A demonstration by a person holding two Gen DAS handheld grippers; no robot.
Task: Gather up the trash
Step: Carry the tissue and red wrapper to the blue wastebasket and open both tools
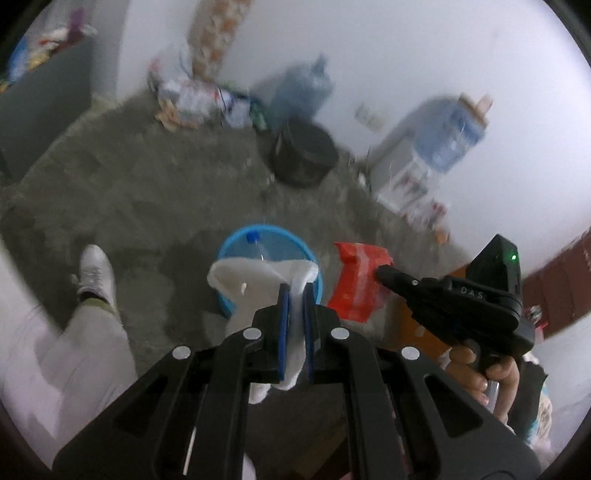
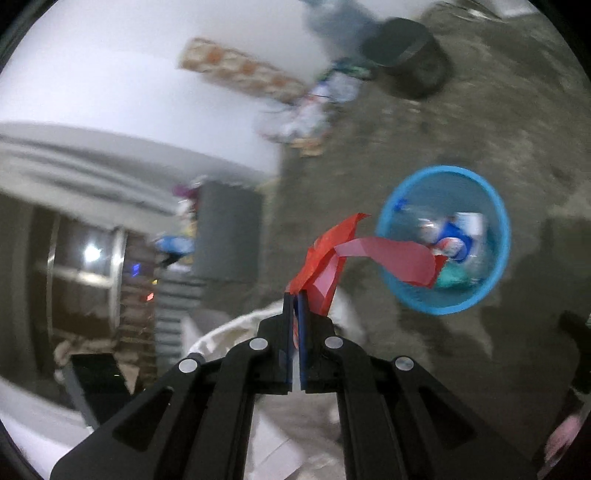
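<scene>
A red wrapper (image 2: pixel 332 254) is pinched by the right gripper (image 2: pixel 295 295), the blue bin (image 2: pixel 495 206) lying right of it; white paper (image 1: pixel 255 277) is pinched by the left gripper (image 1: pixel 295 291).

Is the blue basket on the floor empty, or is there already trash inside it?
Not empty. The right wrist view shows the blue basket holding a bottle with a blue cap and crumpled packaging; how full it is cannot be told.

floor (image 1: pixel 147 177): open | blue basket (image 1: pixel 229 254): mouth open | black bin (image 1: pixel 304 155): beyond

Blue bin (image 2: pixel 495 206), red wrapper (image 2: pixel 388 258), white cloth (image 1: pixel 255 273), grey floor (image 1: pixel 147 184), black grippers, perhaps a floral-patterned roll (image 1: pixel 212 33).
</scene>
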